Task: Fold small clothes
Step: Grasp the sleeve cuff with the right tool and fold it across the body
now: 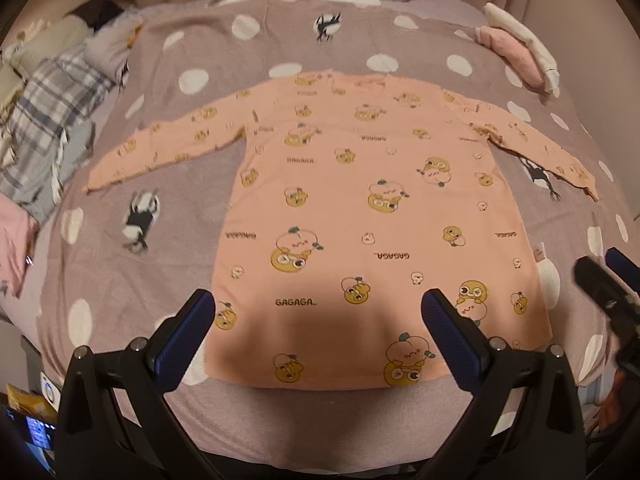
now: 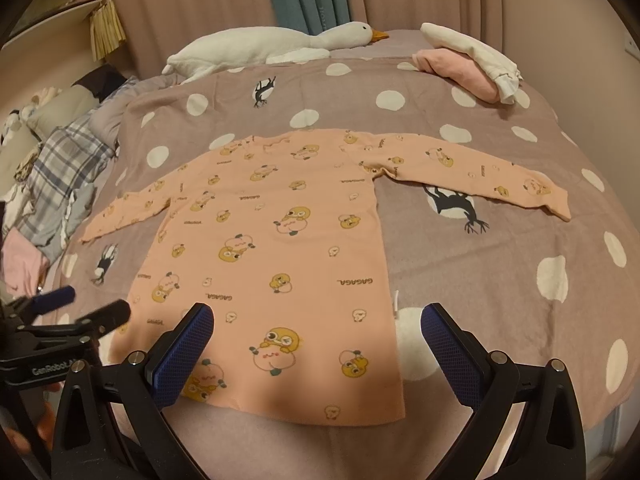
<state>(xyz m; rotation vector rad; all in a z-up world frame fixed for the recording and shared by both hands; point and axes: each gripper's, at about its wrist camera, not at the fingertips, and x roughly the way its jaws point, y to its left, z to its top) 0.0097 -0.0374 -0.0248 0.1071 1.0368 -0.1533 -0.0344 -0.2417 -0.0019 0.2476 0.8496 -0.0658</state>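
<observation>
A small peach long-sleeved shirt (image 1: 360,208) printed with yellow cartoon ducks lies flat on the bed, neck away from me, both sleeves spread out to the sides. My left gripper (image 1: 318,308) hovers open over the shirt's hem, nothing between its blue pads. In the right wrist view the same shirt (image 2: 280,240) spreads ahead, and my right gripper (image 2: 318,322) is open above its lower right corner. The right gripper (image 1: 612,276) shows at the right edge of the left wrist view; the left gripper (image 2: 80,304) shows at the left edge of the right wrist view.
A mauve blanket (image 2: 500,264) with white dots covers the bed. A white goose plush (image 2: 280,42) lies at the far edge. Folded pink and white clothes (image 2: 476,64) sit at the far right. Plaid and pink garments (image 1: 44,128) are piled on the left.
</observation>
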